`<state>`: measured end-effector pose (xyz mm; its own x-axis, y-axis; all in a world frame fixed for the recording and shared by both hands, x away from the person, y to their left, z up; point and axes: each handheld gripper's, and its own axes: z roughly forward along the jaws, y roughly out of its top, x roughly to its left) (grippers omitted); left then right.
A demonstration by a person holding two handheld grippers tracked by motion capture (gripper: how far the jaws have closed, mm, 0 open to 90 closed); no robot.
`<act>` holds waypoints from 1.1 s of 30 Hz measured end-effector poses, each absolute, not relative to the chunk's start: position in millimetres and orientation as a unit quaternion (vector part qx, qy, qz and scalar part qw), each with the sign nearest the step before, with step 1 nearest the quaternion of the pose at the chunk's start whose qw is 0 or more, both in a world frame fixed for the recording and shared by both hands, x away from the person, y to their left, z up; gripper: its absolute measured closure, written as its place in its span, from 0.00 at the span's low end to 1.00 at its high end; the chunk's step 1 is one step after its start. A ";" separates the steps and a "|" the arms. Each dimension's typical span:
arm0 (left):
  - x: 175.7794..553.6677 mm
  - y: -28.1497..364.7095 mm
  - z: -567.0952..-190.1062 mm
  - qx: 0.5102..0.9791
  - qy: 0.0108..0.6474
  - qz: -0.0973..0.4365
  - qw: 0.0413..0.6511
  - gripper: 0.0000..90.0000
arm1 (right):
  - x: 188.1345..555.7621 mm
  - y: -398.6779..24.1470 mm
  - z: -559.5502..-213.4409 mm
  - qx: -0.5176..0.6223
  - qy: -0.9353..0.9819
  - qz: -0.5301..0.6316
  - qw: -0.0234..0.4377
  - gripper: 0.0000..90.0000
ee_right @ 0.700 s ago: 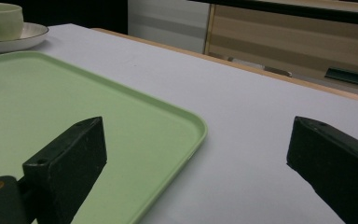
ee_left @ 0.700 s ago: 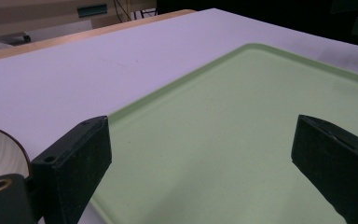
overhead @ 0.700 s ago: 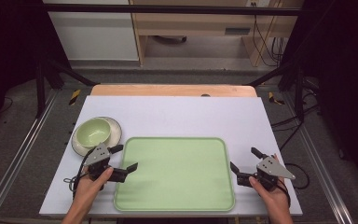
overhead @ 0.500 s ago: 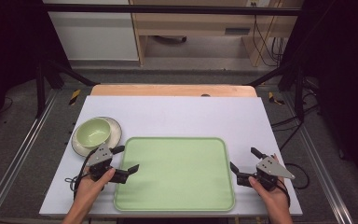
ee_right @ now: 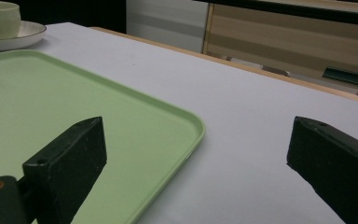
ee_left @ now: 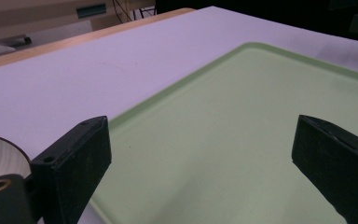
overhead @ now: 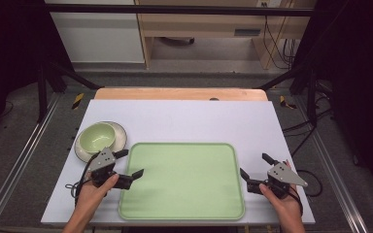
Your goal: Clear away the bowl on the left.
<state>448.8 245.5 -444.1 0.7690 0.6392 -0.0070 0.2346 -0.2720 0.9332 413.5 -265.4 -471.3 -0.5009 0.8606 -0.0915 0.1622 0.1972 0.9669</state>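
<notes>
Here, the green tray lay at the frame's lower centre, its near edge cut off in my gripper views. My left gripper gaped over its left rim; my right gripper gaped beside its right rim, both empty.

Lab, black frame, cables

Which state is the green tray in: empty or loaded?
Empty: the green tray has a bare surface; the bowl sits on its plate beside it.

matt green plastic tray, glossy ceramic bowl
</notes>
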 end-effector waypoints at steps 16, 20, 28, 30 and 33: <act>459.6 271.7 -413.3 0.746 0.301 0.223 0.551 0.05 | 413.5 -265.2 -470.7 0.366 0.694 0.519 0.338 0.05; 463.7 279.3 -407.1 0.740 0.306 0.231 0.553 0.05 | 412.8 -264.7 -470.0 0.362 0.694 0.524 0.336 0.06; 472.6 293.6 -401.9 0.727 0.326 0.238 0.555 0.06 | 411.4 -262.7 -468.5 0.349 0.695 0.533 0.333 0.06; 473.7 295.0 -401.2 0.726 0.329 0.238 0.555 0.06 | 411.2 -262.8 -468.3 0.348 0.695 0.535 0.331 0.06; 478.7 299.6 -398.3 0.721 0.339 0.243 0.554 0.06 | 410.8 -262.7 -467.8 0.341 0.695 0.541 0.328 0.06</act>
